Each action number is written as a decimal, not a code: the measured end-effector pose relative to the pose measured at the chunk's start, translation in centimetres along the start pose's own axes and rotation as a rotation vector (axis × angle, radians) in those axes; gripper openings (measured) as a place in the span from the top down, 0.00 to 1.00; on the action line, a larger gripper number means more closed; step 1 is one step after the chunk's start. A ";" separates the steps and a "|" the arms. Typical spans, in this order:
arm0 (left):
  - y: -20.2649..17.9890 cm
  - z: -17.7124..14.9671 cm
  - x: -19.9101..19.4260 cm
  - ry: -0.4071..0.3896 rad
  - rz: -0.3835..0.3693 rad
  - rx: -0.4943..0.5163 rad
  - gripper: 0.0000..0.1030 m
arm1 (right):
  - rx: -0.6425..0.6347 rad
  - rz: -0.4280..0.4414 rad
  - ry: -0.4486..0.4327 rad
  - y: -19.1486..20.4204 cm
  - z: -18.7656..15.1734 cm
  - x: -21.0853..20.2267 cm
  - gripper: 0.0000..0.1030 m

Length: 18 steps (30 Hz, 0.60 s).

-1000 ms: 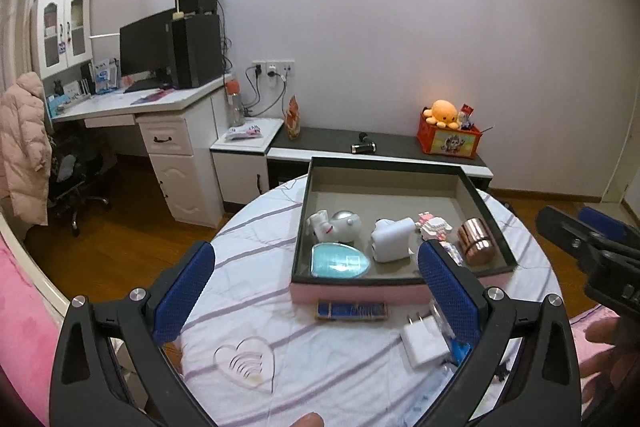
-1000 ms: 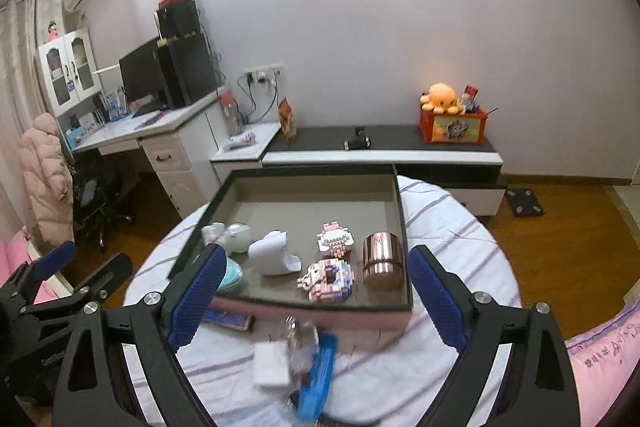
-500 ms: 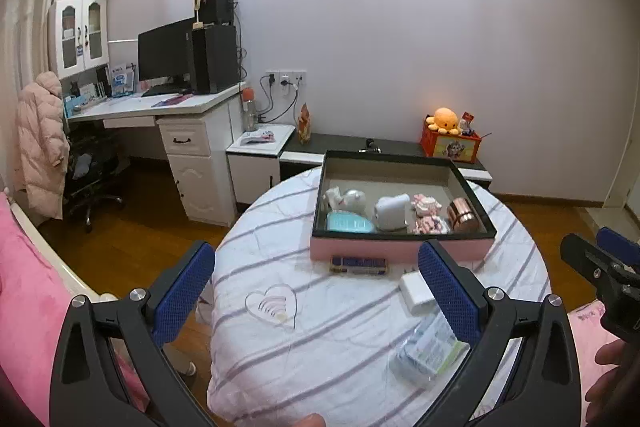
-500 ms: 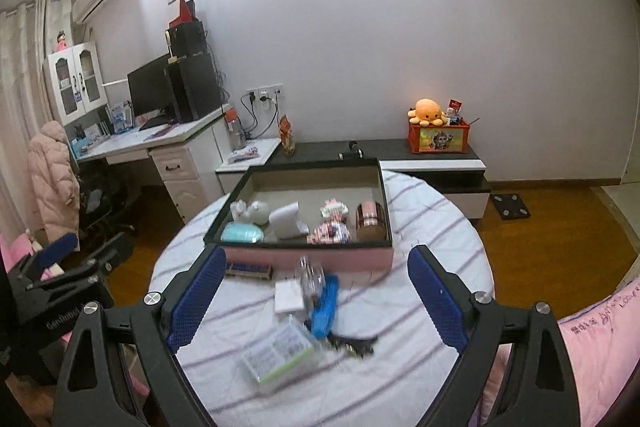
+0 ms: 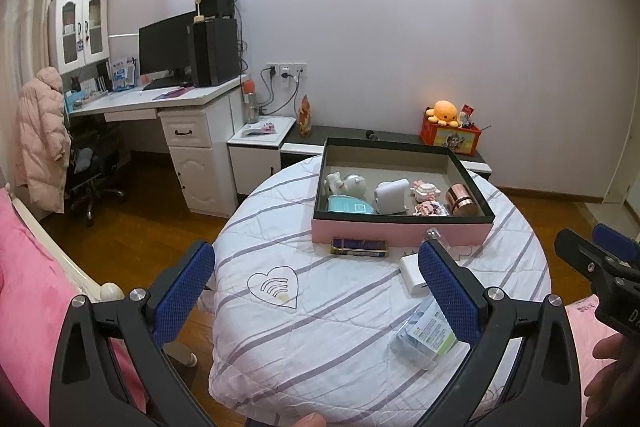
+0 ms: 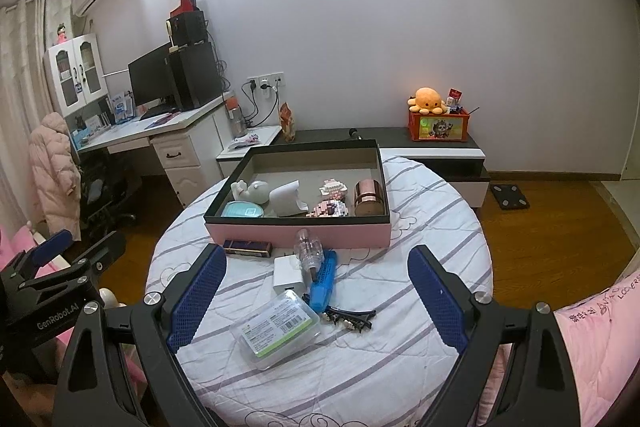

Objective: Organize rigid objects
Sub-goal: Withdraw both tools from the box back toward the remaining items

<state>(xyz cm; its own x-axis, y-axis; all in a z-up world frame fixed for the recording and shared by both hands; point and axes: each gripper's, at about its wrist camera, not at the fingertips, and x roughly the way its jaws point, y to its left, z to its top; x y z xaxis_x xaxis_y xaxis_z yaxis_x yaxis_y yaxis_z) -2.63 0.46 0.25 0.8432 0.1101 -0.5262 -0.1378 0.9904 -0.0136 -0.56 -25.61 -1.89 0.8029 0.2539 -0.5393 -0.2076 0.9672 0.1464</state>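
1. Your left gripper (image 5: 316, 275) and right gripper (image 6: 316, 281) are spread wide and empty.
2. The clear plastic case (image 6: 280, 327) lies near the table's (image 6: 420, 359) front edge, ahead of your right gripper.

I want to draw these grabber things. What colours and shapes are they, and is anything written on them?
Each gripper is a black frame with triangle-shaped cut-outs and silver round bolts. The left gripper and right gripper each have two long fingers faced with bumpy blue pads. The right wrist view shows white letters, "GenRobot.AI", on the left gripper's body. No cables or sleeves are visible.
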 end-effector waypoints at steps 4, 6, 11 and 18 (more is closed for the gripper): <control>0.0 0.0 0.2 0.003 -0.002 -0.001 0.00 | -0.005 0.001 0.007 0.2 0.2 0.2 0.09; 0.0 0.0 0.2 0.003 -0.001 -0.002 0.00 | -0.006 0.002 0.009 0.3 0.2 0.4 0.09; 0.0 0.0 0.2 0.004 -0.001 -0.003 0.00 | -0.007 -0.001 0.012 0.3 0.2 0.6 0.09; 0.1 -0.4 0.9 0.017 0.000 -0.002 0.00 | -0.017 0.008 0.032 0.2 -0.1 1.5 0.09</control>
<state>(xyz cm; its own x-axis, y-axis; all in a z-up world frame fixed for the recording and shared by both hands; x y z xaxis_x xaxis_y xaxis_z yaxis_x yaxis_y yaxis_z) -2.11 0.59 -0.56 0.8345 0.1084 -0.5403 -0.1386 0.9902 -0.0154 0.58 -25.02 -2.74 0.7829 0.2613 -0.5646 -0.2234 0.9651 0.1367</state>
